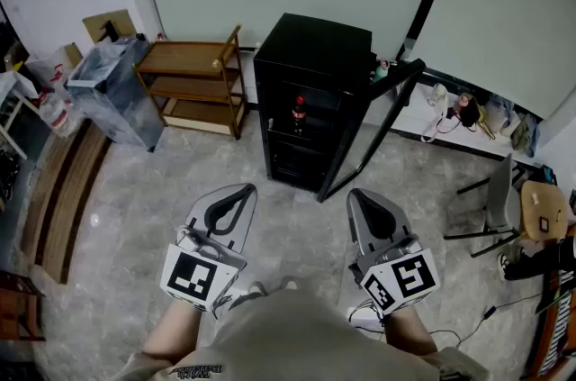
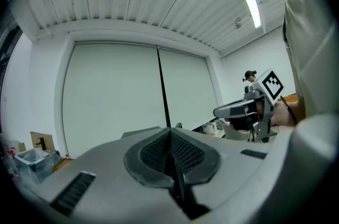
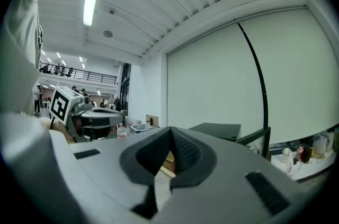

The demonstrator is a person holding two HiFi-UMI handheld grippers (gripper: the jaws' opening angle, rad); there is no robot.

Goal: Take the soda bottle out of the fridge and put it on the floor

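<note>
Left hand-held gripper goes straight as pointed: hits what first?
Probably the black fridge; the left hand-held gripper angles toward it, only floor between. Front or top, can't tell.

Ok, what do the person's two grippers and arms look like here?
Both the left gripper and right gripper are light grey shells tapering to a point, with black ribbed pads inside the jaws. Each carries a white cube with black square markers at the back. Thin white cables trail beneath them. No sleeves show on the forearms; the person wears a beige garment.
</note>
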